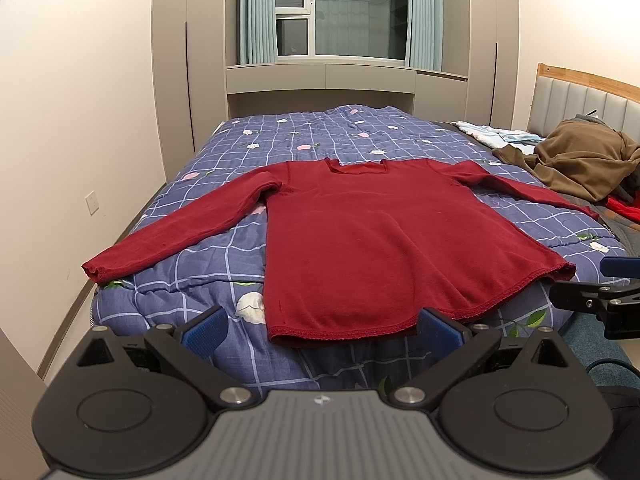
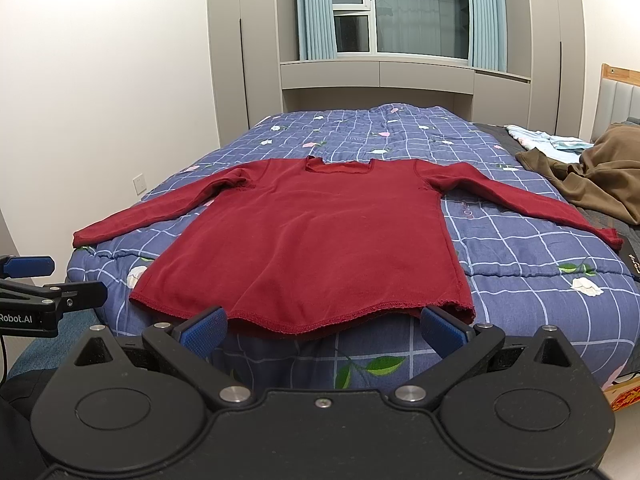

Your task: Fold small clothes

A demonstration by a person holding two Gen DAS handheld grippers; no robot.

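Observation:
A dark red long-sleeved shirt [image 1: 360, 240] lies flat on the bed, hem towards me, collar at the far side, both sleeves spread out. It also shows in the right wrist view [image 2: 312, 240]. My left gripper [image 1: 320, 326] is open and empty, just short of the hem, its blue pads [image 1: 206, 332] wide apart. My right gripper [image 2: 322, 326] is open and empty, also just before the hem. The right gripper shows at the right edge of the left wrist view [image 1: 616, 280], and the left gripper at the left edge of the right wrist view [image 2: 36, 280].
The bed has a blue checked floral quilt [image 1: 224, 288]. A brown garment [image 1: 580, 160] and pale blue clothes [image 1: 492, 134] lie at the right near the headboard [image 1: 580, 92]. A red item [image 1: 624, 208] lies beside them. A wall [image 1: 60, 140] is on the left, a window [image 1: 340, 12] beyond.

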